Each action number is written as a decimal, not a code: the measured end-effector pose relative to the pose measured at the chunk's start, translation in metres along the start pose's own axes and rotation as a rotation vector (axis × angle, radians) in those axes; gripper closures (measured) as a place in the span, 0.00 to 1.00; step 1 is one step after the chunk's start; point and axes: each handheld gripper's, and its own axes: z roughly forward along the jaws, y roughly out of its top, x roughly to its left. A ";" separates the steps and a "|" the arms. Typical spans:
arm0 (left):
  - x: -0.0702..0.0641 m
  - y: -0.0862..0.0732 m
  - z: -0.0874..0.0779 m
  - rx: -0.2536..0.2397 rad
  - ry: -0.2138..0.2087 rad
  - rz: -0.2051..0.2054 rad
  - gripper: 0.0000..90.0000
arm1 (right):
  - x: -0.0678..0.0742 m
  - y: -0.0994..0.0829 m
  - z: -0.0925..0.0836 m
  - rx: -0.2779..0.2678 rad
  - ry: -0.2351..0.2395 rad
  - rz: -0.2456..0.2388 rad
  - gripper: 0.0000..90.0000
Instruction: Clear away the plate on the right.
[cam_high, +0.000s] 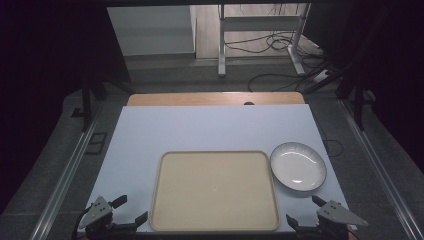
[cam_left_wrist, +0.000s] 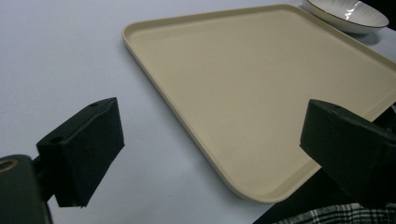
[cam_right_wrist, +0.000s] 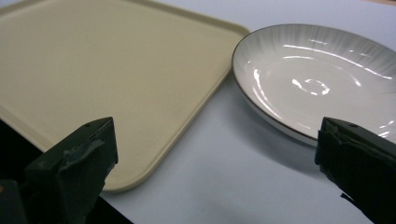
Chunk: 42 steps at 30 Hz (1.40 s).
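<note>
A beige tray (cam_high: 162, 172) lies empty at the front middle of the pale blue table cover (cam_high: 200, 125). A white plate (cam_high: 298, 166) with a dark rim sits just right of the tray's far right corner, a thin gap between them. My left gripper (cam_high: 129, 210) rests at the tray's near left corner, open, nothing between its jaws. My right gripper (cam_high: 304, 210) is at the near right corner, open and empty as well. The left gripper view has the tray (cam_left_wrist: 261, 84) ahead and the plate (cam_left_wrist: 348, 14) at the top right. The right gripper view looks at the tray (cam_right_wrist: 102, 70) and the plate (cam_right_wrist: 317, 79).
A strip of bare wooden tabletop (cam_high: 215, 98) runs along the far edge of the cover. Beyond the table stand a desk frame (cam_high: 260, 30) and loose cables (cam_high: 280, 45) on the floor. Metal rails (cam_high: 65, 175) flank the table on both sides.
</note>
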 end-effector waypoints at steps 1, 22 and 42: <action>0.000 0.000 0.000 0.000 0.000 0.001 0.06 | 0.002 -0.001 0.002 0.019 0.011 -0.018 0.00; 0.001 0.000 0.000 -0.001 -0.003 -0.002 0.07 | 0.003 -0.002 0.006 0.060 -0.008 -0.059 0.00; 0.001 0.000 -0.001 -0.002 0.001 -0.010 0.07 | -0.003 0.004 0.017 0.125 -0.045 -0.053 0.00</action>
